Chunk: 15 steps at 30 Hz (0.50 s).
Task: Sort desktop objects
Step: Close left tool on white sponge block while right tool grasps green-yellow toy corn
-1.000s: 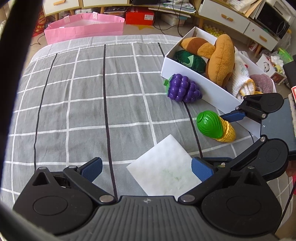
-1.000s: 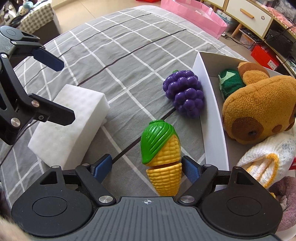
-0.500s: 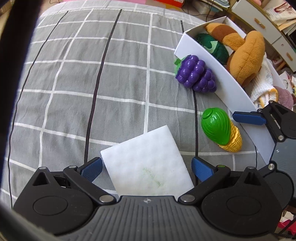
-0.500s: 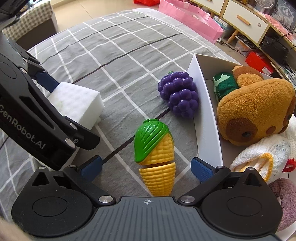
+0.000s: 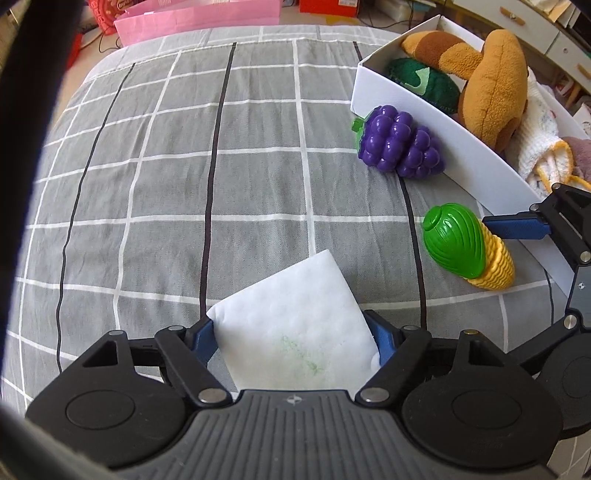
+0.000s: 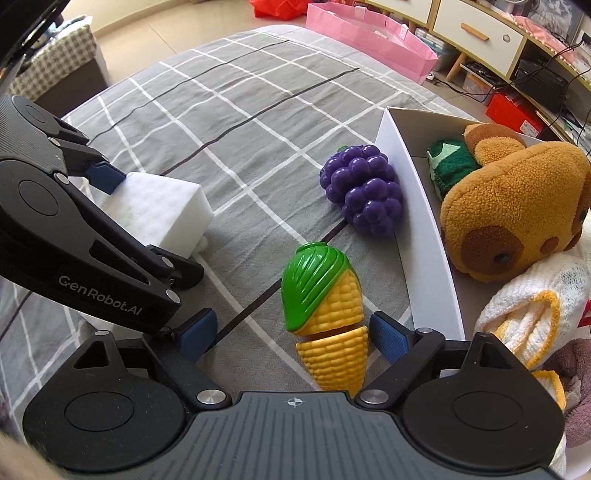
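Note:
A white sponge (image 5: 295, 317) lies on the grey checked cloth (image 5: 184, 166). My left gripper (image 5: 291, 339) points down over it, its jaws closing, and both blue pads press the sponge's sides. In the right wrist view one left pad (image 6: 107, 177) touches the sponge (image 6: 162, 206). A toy corn cob (image 6: 325, 306) with a green husk lies between the pads of my right gripper (image 6: 291, 332), whose jaws are closing slightly; the left pad stands apart from the corn. Purple toy grapes (image 6: 362, 188) rest against the white box (image 6: 417, 236).
The white box holds a brown plush toy (image 6: 509, 206), a green knitted piece (image 6: 447, 166) and a white and yellow cloth (image 6: 532, 310). A pink bag (image 5: 199, 18) stands beyond the cloth's far edge. Drawers and a red box (image 6: 513, 107) line the back.
The left gripper came down over the sponge and closed its pads on it. The right gripper widened around the corn and stayed in place.

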### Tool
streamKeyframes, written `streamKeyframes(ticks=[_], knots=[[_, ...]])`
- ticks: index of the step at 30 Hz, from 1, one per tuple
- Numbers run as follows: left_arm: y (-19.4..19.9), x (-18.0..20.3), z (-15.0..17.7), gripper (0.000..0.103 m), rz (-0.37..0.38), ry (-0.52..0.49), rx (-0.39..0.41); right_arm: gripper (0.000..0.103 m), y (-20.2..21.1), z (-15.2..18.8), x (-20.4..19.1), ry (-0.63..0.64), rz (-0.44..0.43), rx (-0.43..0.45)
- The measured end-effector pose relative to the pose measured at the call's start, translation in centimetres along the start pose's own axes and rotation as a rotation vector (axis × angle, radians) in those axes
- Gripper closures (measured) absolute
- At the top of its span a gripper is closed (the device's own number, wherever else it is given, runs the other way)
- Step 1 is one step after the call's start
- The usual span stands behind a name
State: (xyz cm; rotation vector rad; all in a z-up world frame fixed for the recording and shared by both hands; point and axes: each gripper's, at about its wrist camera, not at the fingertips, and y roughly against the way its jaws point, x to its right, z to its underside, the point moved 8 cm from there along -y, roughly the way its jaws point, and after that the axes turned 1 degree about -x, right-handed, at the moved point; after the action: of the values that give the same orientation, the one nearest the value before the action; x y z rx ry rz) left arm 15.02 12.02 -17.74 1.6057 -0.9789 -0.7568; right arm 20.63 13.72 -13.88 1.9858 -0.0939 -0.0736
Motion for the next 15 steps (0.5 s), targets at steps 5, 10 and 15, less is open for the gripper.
streamKeyframes(ticks=[5,10,15], knots=[[-0.1,-1.7,-0.8,0.029,0.032,-0.027,-0.026,0.001,-0.1,0.3,-0.1,-0.035,0.015,0.011],[0.0,-4.8,-1.8,0.029,0.013,-0.063,-0.033,0.000,-0.4,0.0,0.2,-0.151,0.020,-0.055],[-0.4,-8.1,-2.8,0.029,-0.017,-0.097,-0.052,0.001,-0.8,-0.8,0.6,-0.139,0.063,-0.082]])
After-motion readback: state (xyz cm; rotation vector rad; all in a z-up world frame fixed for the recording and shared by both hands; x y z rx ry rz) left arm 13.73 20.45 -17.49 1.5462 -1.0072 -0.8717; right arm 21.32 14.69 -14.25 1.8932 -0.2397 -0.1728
